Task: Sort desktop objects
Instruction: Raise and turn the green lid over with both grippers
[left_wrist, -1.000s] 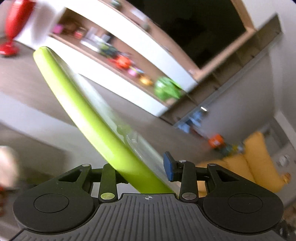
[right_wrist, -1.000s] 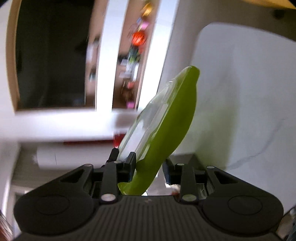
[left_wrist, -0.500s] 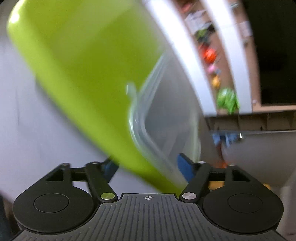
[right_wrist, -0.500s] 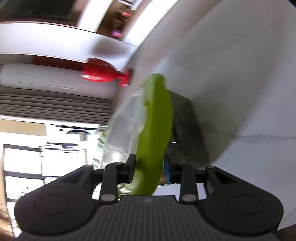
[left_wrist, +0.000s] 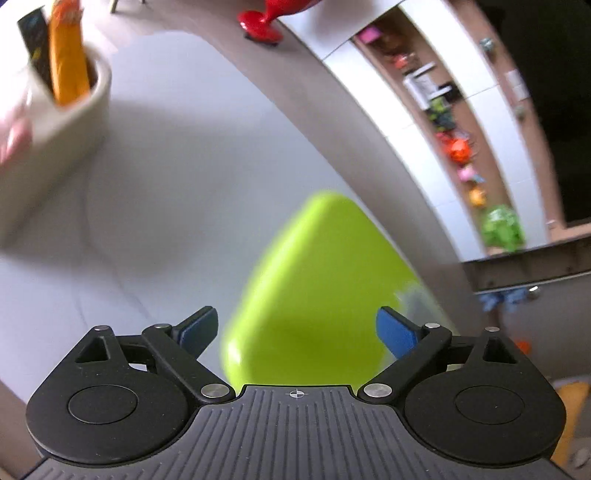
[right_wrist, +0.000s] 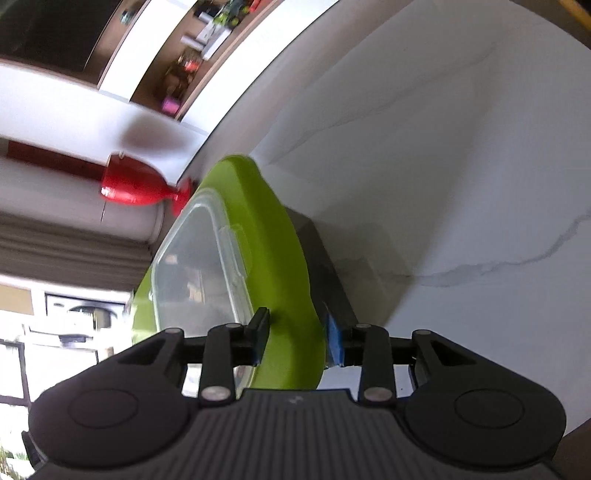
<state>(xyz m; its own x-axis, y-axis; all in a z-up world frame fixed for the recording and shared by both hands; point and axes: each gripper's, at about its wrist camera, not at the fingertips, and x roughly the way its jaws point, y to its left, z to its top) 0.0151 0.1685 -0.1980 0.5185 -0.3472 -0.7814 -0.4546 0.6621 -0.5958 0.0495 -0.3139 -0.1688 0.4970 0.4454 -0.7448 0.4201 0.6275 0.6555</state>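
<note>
1. Green container (right_wrist: 273, 258): you're pinching its rim with your right gripper (right_wrist: 295, 341), holding it on edge over the white marble table (right_wrist: 461, 184).
2. Your left gripper (left_wrist: 295, 328) is opening wide, pads off it.
3. It's lime green with a clear lid, looking empty.
4. Setting it down is remaining; the white holder (left_wrist: 70, 122) is already holding stuff.

No text, label, brand or number can be read in either view. The dark packet (left_wrist: 37, 51) and the orange packet (left_wrist: 68, 55) standing in the white holder (left_wrist: 74, 122) may carry print, but blur leaves it illegible.
</note>
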